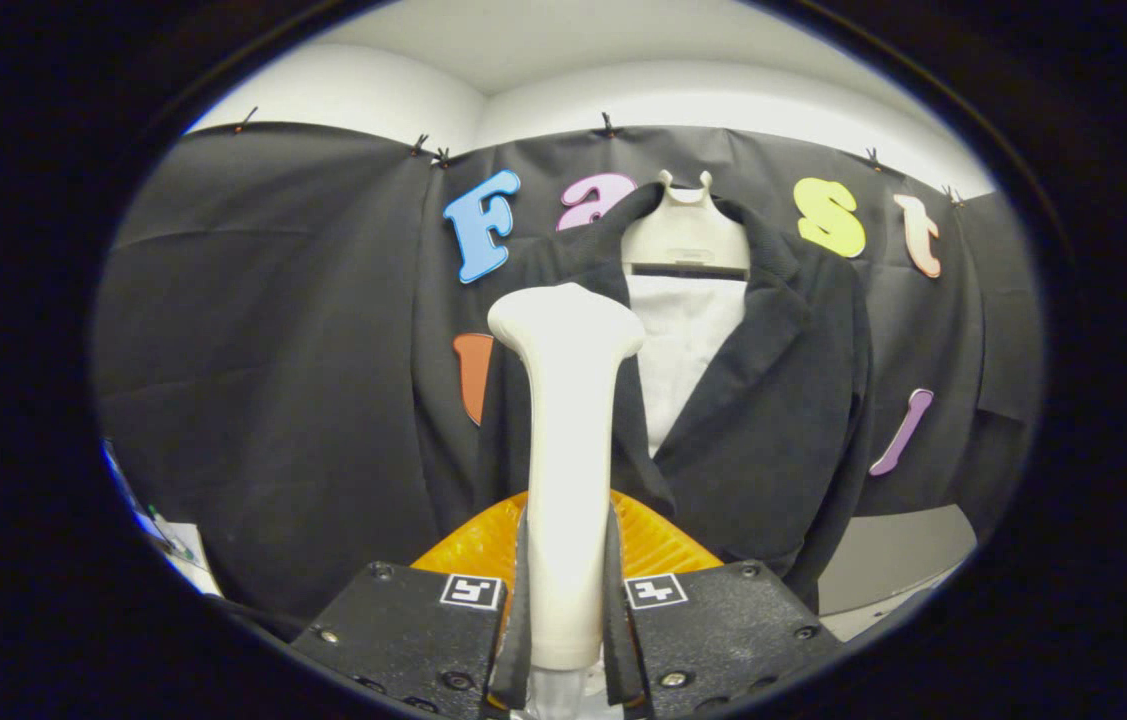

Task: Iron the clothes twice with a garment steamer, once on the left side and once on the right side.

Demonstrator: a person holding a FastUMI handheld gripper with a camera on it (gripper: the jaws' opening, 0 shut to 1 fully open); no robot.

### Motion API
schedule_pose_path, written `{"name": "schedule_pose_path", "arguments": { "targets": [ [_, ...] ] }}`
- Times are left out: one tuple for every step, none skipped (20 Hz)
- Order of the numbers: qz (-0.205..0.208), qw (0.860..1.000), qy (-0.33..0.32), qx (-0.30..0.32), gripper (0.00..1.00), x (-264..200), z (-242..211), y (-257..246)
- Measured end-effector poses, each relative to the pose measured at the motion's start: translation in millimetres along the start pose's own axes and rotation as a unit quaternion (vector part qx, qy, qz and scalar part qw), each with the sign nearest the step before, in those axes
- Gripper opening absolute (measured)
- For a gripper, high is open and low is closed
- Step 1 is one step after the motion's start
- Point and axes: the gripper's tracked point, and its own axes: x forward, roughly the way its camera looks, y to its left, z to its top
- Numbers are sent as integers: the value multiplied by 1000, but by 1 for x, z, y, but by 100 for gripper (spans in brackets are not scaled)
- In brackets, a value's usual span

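While the claw (566,610) stands clamped on the handle of the white garment steamer (566,440), both fingers (521,600) press its sides. The steamer's long axis runs straight ahead of the fingers and upward, its flared head pointing toward the black jacket (773,400). The jacket hangs on a cream hanger (685,235) against the booth's wall, just beyond the head, which overlaps its left lapel. An orange ribbed piece (658,545) sits behind the fingers.
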Motion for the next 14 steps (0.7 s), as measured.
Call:
{"name": "schedule_pose_path", "arguments": {
  "targets": [
    [-2,1000,1,-1,32,5,0,3],
    [-4,1000,4,-3,32,11,0,3],
    [-6,1000,5,-5,32,16,0,5],
    [-7,1000,8,-7,32,20,-2,5],
    [-9,1000,11,-8,32,23,-4,5],
    [-10,1000,15,-8,32,26,-6,4],
    [-12,1000,19,-6,32,28,-10,3],
    [-11,1000,23,-5,32,30,-12,2],
    [-8,1000,26,-6,32,31,-15,2],
    [-8,1000,29,-7,32,33,-19,1],
    [-9,999,32,-8,32,34,-22,0],
    [-9,999,37,-8,32,36,-27,-1],
    [-10,999,43,-7,32,37,-32,-2],
    [-10,999,47,-6,32,38,-37,-4]
  ]
}}
